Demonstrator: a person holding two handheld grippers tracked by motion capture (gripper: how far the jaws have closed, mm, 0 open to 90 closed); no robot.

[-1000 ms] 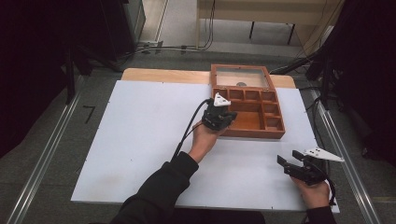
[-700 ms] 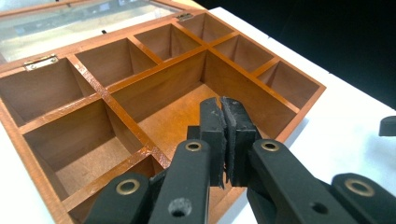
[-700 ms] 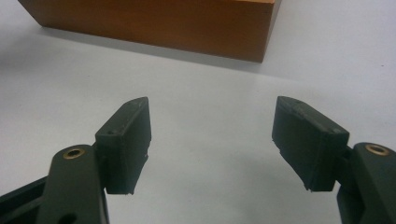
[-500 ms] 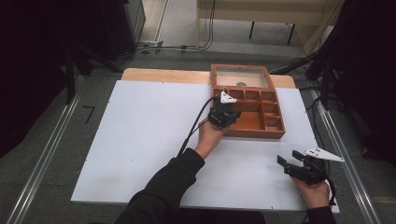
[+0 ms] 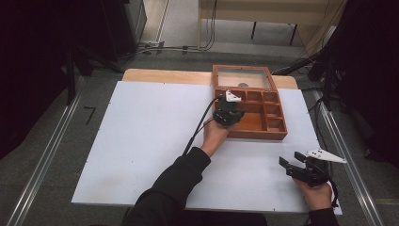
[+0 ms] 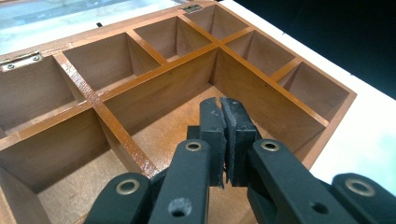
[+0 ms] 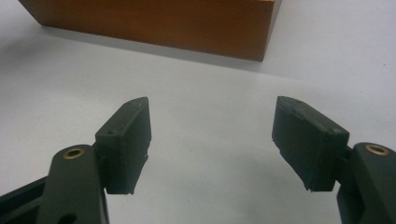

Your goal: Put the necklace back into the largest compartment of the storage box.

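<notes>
We see a reddish-brown wooden compartment box [image 5: 263,123] on the white table sheet [image 5: 141,136]; beside the box, both black grippers.

Left gripper [image 5: 229,112]: black body, white three-cornered plate on top, black cable trailing back along the forearm. In the left gripper view [image 6: 225,135]: two matt black link arms with brass-ringed pivot holes, ending in flat, ribbed black pads. Right gripper [image 5: 301,167]: black body, pale three-cornered plate; in its own view [image 7: 212,140], blocky black pads on arms with brass rivets. Both arms wear dark long sleeves [image 5: 176,186].
</notes>
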